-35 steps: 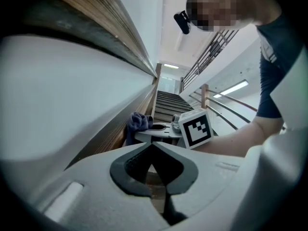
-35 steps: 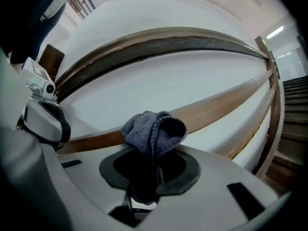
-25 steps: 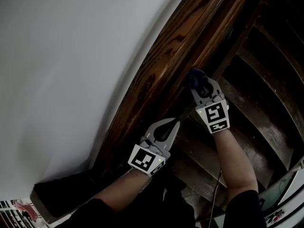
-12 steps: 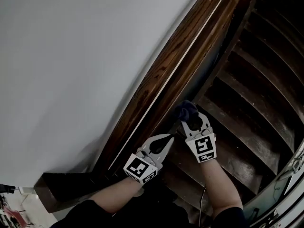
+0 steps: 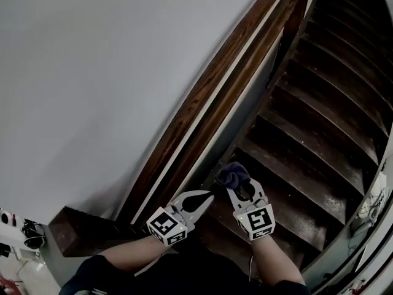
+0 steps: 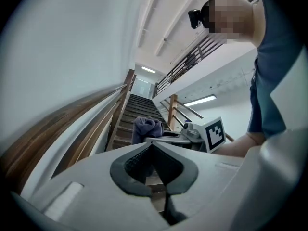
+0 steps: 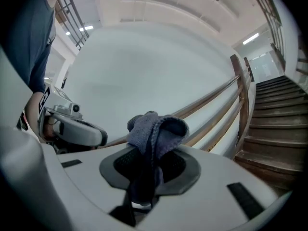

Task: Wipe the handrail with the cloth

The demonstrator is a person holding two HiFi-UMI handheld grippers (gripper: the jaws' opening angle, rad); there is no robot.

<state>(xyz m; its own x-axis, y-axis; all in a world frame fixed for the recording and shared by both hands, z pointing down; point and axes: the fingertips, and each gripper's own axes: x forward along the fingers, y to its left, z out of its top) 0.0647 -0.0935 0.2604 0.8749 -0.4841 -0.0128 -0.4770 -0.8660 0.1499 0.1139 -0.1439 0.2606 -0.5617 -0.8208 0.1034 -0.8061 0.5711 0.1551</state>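
The wooden handrail [image 5: 209, 97] runs diagonally along the white wall, from lower left to upper right. My right gripper [image 5: 236, 186] is shut on a bunched dark blue cloth [image 5: 232, 174], held just right of the rail's lower end near the stair stringer. The cloth does not appear to touch the rail. In the right gripper view the cloth [image 7: 156, 131] sticks up out of the right gripper [image 7: 154, 150], with the handrail [image 7: 211, 97] behind it. My left gripper [image 5: 206, 194] sits beside it, shut with nothing in it. The left gripper view shows the left gripper [image 6: 150, 143], closed, and the cloth [image 6: 147, 127] beyond it.
Dark wooden stair steps [image 5: 319, 121] climb to the right of the rail. The white wall [image 5: 92, 72] fills the left. A dark wooden end block [image 5: 80, 232] sits at the rail's foot, lower left. A second railing [image 5: 374, 208] edges the stairs at far right.
Both grippers have come down along the rail toward its lower end and sit closer together. The cloth has stayed in the right gripper. The head view now takes in more of the stairs.
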